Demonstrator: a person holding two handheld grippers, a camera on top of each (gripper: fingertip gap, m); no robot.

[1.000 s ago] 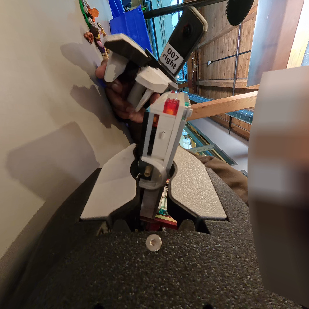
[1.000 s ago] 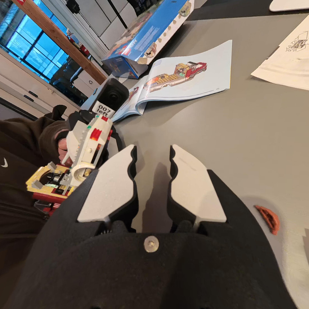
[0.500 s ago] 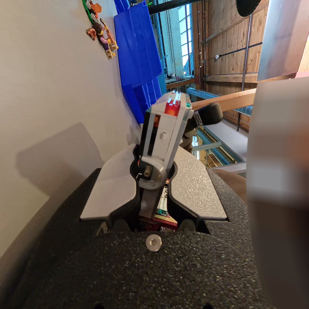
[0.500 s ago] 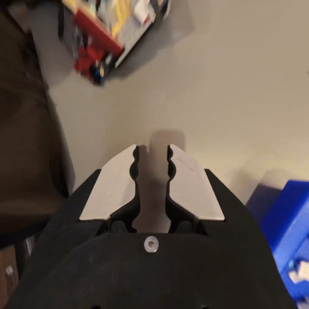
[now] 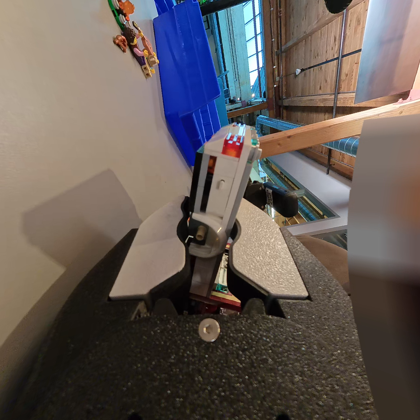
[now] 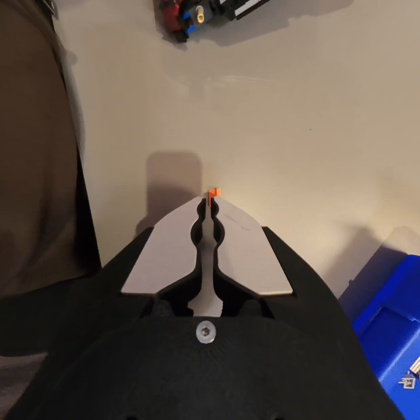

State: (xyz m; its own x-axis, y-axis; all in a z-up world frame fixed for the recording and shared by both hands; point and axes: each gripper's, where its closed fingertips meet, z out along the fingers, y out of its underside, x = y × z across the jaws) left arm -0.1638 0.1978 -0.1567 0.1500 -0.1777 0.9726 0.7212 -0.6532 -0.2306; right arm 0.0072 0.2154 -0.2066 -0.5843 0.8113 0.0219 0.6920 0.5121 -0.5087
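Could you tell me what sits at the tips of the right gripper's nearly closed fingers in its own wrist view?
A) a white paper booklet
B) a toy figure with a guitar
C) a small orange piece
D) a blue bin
C: a small orange piece sits right at the tips of the right gripper, whose fingers stand almost together over the pale table.

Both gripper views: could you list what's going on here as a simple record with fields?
Left gripper: closed on a white and grey brick model, which stands up between its fingers
Right gripper: fingers nearly together, pinching a tiny orange piece at the tips, just over the table
On the table: blue bins, toy figures
Far edge of right view: underside of the brick model
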